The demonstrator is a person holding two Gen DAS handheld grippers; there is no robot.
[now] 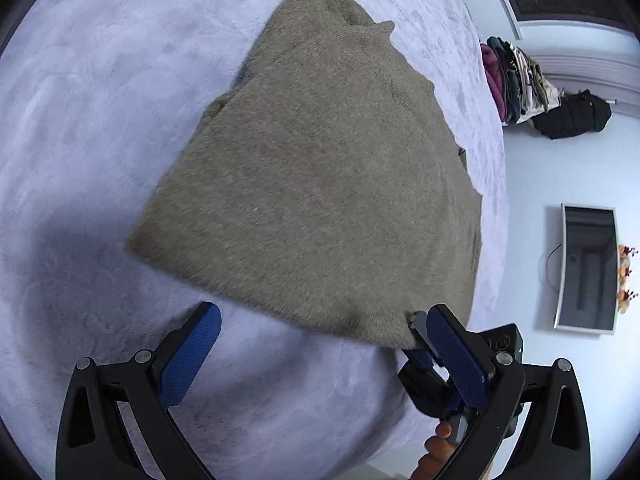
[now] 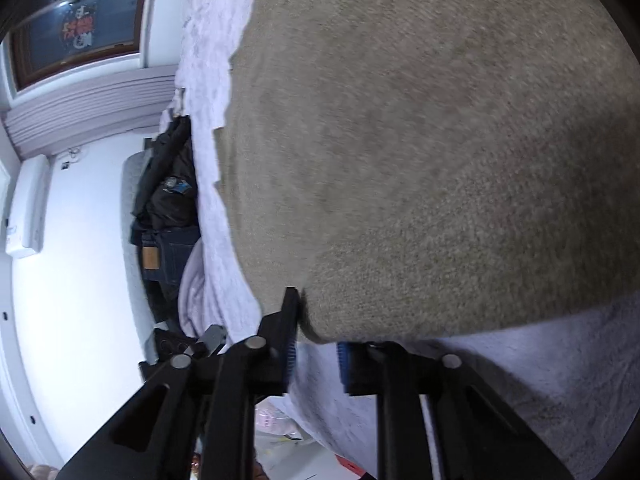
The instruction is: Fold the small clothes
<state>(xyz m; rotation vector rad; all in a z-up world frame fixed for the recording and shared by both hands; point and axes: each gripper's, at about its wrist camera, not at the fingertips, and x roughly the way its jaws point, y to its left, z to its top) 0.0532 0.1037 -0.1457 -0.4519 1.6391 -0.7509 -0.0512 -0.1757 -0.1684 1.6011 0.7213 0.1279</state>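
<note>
An olive-brown knitted sweater (image 1: 320, 176) lies folded on a pale lilac fleece blanket (image 1: 80, 128). My left gripper (image 1: 324, 332) is open, its blue pads (image 1: 192, 352) spread wide just in front of the sweater's near edge, holding nothing. In the right wrist view the sweater (image 2: 440, 140) fills most of the frame. My right gripper (image 2: 320, 320) has its jaws part open around the sweater's near corner, with a gap between them. The right gripper also shows in the left wrist view (image 1: 420, 328), at that same corner.
A pile of mixed clothes (image 1: 516, 80) and a black bag (image 1: 576, 116) sit at the blanket's far right edge. A wall screen (image 1: 588, 268) hangs to the right. Dark clothes and jeans (image 2: 168, 232) lie beside the blanket's edge.
</note>
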